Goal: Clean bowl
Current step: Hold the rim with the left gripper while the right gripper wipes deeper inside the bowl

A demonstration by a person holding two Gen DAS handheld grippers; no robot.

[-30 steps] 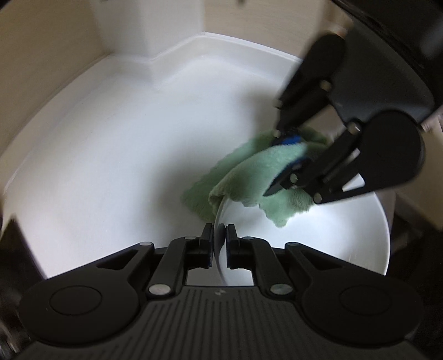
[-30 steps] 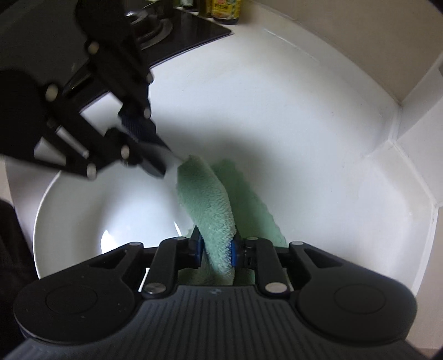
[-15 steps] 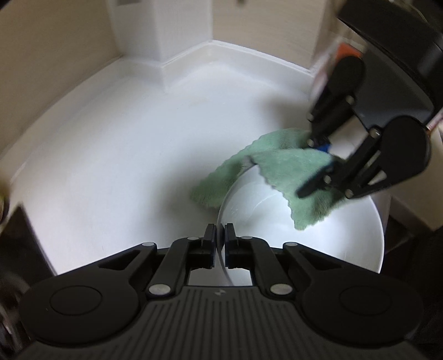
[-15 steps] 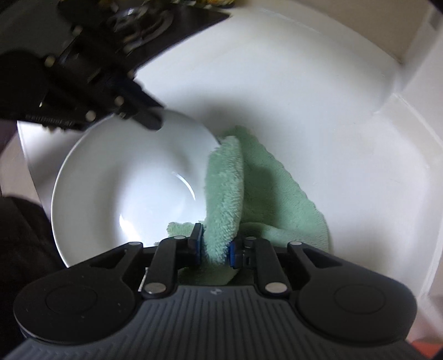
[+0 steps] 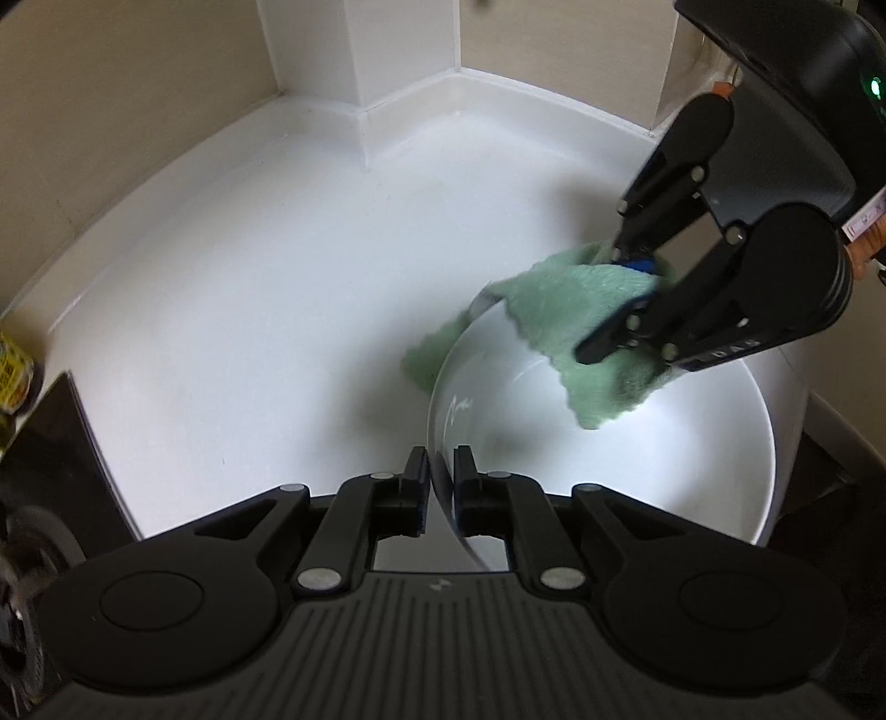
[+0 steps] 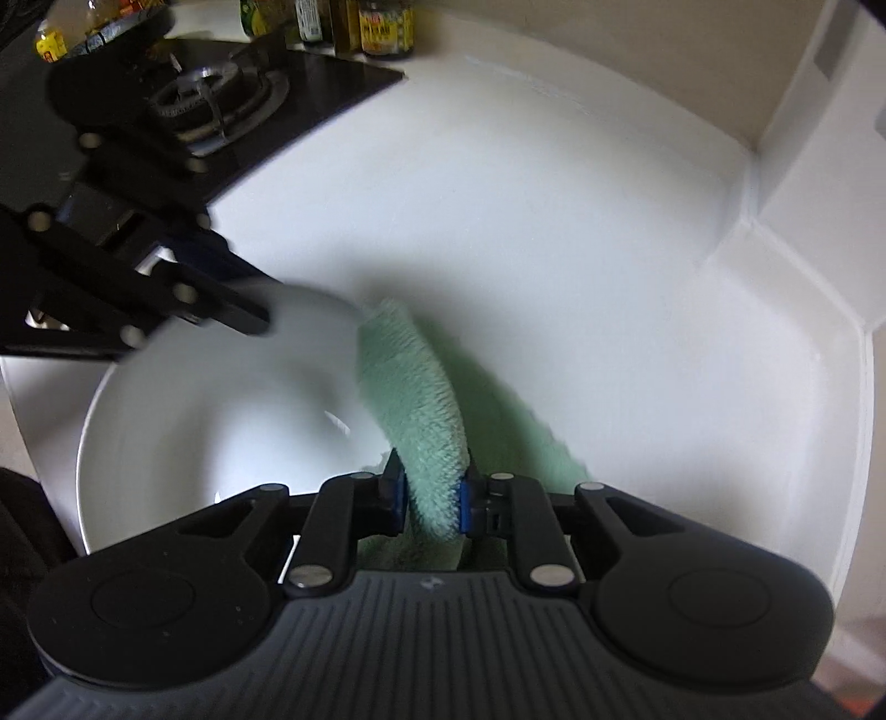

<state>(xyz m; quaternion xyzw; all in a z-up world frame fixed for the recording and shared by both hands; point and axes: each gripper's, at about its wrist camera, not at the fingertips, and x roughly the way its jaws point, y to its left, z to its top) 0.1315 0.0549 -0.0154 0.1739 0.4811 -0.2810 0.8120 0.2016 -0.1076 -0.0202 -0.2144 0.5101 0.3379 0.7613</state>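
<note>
Bowl (image 5: 637, 454): one, white and wide, sits at the near edge of the white countertop (image 5: 249, 277). The left gripper (image 5: 441, 476) straddles the bowl's near rim with narrow jaws that are opening; one finger is inside the rim and one outside, and a thin gap shows at the outer pad. One green cloth (image 6: 415, 399) is pinched as a thick fold in the right gripper (image 6: 432, 498), whose jaws are set narrow on it. The cloth drapes over the bowl's far rim, part hanging inside and part lying on the countertop beyond. Farther back, toward the left edge of the countertop, is one black hob (image 6: 266, 99) with one burner (image 6: 216, 94). Behind it, against the wall, stand several jars (image 6: 382, 27); their count is unclear.
</note>
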